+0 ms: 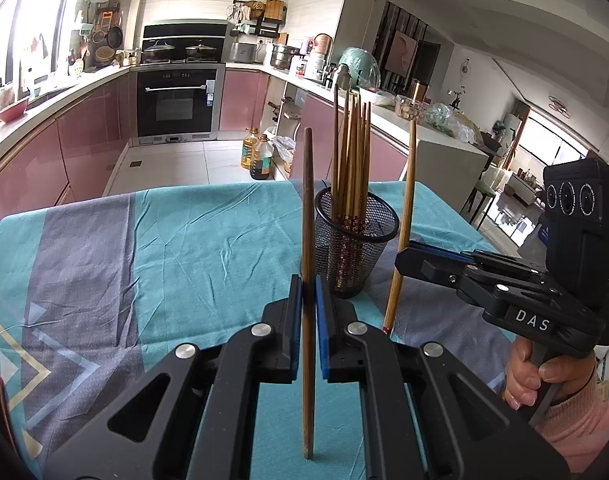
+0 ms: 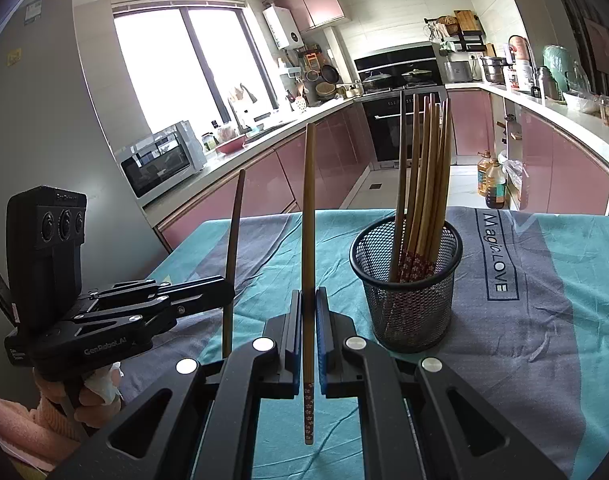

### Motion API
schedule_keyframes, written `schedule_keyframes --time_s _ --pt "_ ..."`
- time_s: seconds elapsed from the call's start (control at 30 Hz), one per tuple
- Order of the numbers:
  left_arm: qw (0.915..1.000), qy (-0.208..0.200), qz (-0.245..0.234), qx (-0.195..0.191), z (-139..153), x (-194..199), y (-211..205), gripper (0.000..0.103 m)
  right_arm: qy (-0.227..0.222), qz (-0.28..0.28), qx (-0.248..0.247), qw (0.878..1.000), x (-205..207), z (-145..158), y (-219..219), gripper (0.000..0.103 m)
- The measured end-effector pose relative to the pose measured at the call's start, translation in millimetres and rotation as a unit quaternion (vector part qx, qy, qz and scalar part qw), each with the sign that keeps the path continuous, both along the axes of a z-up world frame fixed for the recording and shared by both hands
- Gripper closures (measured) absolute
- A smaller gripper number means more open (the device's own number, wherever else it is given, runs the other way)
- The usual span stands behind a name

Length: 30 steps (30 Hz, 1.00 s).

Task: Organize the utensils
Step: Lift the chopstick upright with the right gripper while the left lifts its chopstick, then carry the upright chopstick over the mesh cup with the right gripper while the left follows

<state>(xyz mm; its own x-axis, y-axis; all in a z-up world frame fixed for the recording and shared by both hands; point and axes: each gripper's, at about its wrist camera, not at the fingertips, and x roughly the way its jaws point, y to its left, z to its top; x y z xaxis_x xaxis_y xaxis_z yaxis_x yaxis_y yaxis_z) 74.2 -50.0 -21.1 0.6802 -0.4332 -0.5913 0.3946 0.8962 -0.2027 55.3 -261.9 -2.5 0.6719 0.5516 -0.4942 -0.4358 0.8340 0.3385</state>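
Left tool (image 1: 308,300): jaws closed on a dark brown chopstick (image 1: 307,208). Long axis near vertical; the upper end rises well above the pads, the lower end hangs below them, clear of the cloth. In the right wrist view the same stick (image 2: 234,232) leans slightly, its top tipped away from the left tool's body.

Right tool (image 2: 308,312): jaws closed on a lighter bamboo chopstick (image 2: 308,240). Long axis near vertical; plain end up, patterned end down below the pads. From the left wrist view this stick (image 1: 404,216) tilts a little, top away from the left tool, red-tipped end lowest.

Mesh holder (image 2: 406,280): black wire cup, upright on the worktop (image 2: 544,320), ahead and to the right of the right tool; ahead and between the two tools in the left wrist view (image 1: 356,240). It holds a bundle of chopsticks (image 2: 424,184), patterned ends down, tops fanned slightly.

Open room: both held sticks are apart from the holder's rim and from each other. The cloth to the left of the left tool is bare out to the worktop's far edge. A hand (image 1: 544,376) in a pink sleeve grips the right tool's handle.
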Motion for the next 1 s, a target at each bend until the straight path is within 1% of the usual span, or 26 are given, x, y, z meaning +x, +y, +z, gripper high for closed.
schedule_keyframes --time_s 1.0 --pt "0.9999 -0.008 -0.007 -0.001 5.7 1.3 -3.6 0.095 -0.016 -0.004 0.002 1.000 -2.7 8.6 -1.9 0.097"
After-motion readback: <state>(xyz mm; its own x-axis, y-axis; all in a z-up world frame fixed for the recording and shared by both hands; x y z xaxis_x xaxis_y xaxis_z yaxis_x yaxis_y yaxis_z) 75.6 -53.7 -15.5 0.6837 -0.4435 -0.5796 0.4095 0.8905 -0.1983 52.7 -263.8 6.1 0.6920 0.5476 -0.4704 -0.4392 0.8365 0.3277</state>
